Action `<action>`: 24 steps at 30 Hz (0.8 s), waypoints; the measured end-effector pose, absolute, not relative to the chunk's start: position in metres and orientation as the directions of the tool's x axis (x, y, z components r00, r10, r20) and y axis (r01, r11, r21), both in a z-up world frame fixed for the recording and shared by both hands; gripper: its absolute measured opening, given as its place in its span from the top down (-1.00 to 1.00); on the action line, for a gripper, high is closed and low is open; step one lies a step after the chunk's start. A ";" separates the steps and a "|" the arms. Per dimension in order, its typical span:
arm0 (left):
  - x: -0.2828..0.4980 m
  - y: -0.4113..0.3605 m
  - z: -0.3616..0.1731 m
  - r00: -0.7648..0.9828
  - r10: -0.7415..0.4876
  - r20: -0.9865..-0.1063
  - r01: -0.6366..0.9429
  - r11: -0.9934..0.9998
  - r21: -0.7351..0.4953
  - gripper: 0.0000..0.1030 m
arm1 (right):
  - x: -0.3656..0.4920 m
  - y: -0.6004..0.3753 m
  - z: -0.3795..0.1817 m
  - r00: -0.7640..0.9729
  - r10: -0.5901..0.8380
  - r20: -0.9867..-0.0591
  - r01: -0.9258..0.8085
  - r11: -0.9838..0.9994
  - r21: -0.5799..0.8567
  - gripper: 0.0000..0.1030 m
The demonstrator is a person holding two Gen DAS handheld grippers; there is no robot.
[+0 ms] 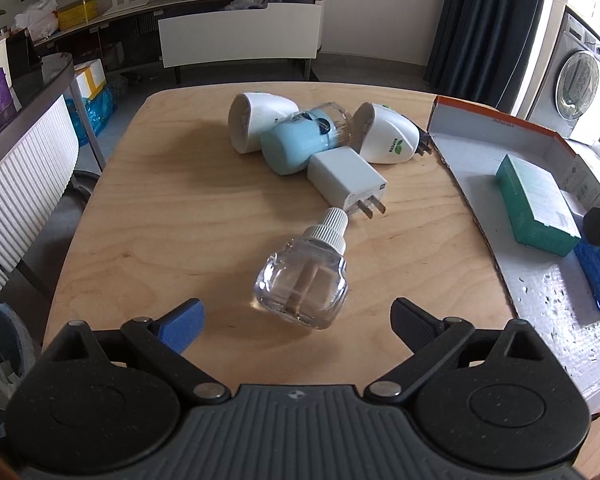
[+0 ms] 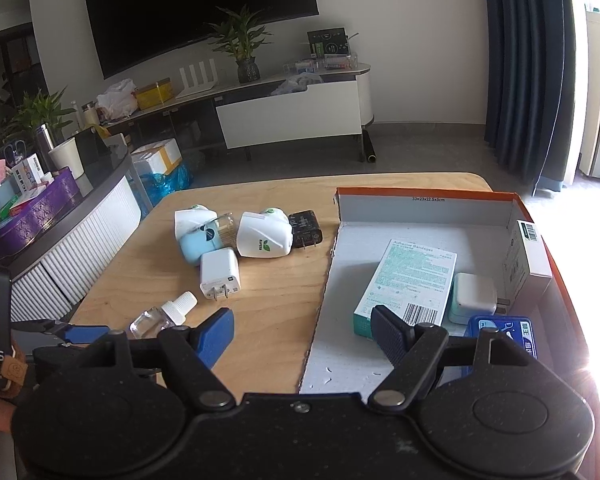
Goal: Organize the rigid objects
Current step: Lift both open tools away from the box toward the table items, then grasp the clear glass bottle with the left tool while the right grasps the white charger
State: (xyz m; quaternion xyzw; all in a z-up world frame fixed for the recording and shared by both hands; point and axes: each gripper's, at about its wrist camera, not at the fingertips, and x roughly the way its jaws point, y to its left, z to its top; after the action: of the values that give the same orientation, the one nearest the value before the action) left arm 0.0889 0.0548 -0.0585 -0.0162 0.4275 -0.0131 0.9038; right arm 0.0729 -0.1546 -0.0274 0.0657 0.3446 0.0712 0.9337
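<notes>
A clear bottle with a white cap (image 1: 300, 280) (image 2: 162, 314) lies on its side on the wooden table (image 1: 160, 220). My left gripper (image 1: 296, 320) is open just short of the bottle's base, not touching it. Beyond the bottle lie a white charger (image 1: 346, 178) (image 2: 219, 274), a light blue vaporizer (image 1: 296, 144) (image 2: 198, 242), two white vaporizers (image 1: 256, 120) (image 1: 388, 136) and a black charger (image 2: 306, 229). My right gripper (image 2: 302, 330) is open and empty over the left edge of the orange-rimmed box (image 2: 420, 204).
Inside the box lie a green bandage carton (image 2: 410, 280) (image 1: 536, 204), a white adapter (image 2: 472, 296), a blue tin (image 2: 504, 332) and a white carton (image 2: 528, 256). A ribbed white counter (image 2: 80, 248) stands left of the table.
</notes>
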 end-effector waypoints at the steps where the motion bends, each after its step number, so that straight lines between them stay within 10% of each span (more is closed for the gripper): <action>1: 0.090 0.055 -0.060 0.637 -0.038 -0.770 0.018 0.999 -0.035 -0.96 | 0.074 -0.155 -0.028 0.750 0.178 -0.636 -0.088 0.981 0.171 -0.73; 5: 0.091 0.056 -0.065 0.659 -0.043 -0.751 0.039 0.999 -0.023 -0.80 | 0.077 -0.153 -0.031 0.743 0.177 -0.646 -0.091 0.982 0.165 -0.73; 10: 0.089 0.060 -0.062 0.703 -0.052 -0.710 0.065 0.998 -0.008 0.00 | 0.083 -0.149 -0.036 0.732 0.174 -0.659 -0.088 0.983 0.162 -0.73; 24: 0.087 0.091 -0.047 0.780 -0.088 -0.620 -0.012 0.988 -0.154 0.01 | 0.131 -0.094 -0.056 0.666 0.293 -0.686 -0.242 0.955 0.172 -0.73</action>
State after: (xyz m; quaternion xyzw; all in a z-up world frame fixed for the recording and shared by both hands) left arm 0.0872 0.0910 -0.0474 -0.0751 0.3312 -0.0201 0.9404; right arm 0.1308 -0.0938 -0.0565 0.0331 0.3817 0.1467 0.9120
